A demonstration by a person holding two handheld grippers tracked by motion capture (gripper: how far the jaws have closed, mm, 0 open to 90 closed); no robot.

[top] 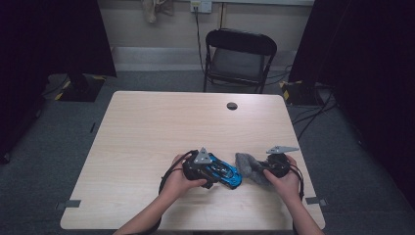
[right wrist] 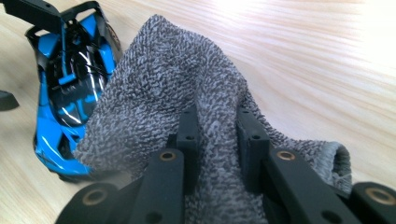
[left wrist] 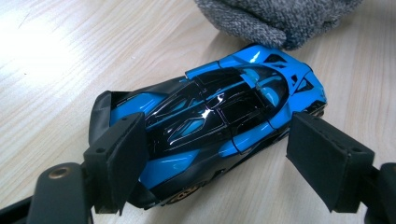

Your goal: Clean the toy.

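Blue toy car point(top: 224, 171) sits on the bench point(top: 147, 137) near its front edge, right of centre. Left tool point(left wrist: 215, 158) straddles the car's rear half with its jaws apart. One pad is against the tail flank and the other stands clear of the opposite side, so this is bracing, not clamping. That probably keeps the car from rolling while it gets wiped.

Right tool point(right wrist: 217, 140) is pinched on a fold of the grey cloth point(right wrist: 173, 88). The bunched grip leaves a loose flap hanging forward, which drapes onto the car's nose. The cloth lies just right of the car, touching it. The grip near the cloth's edge gives a free wiping surface.
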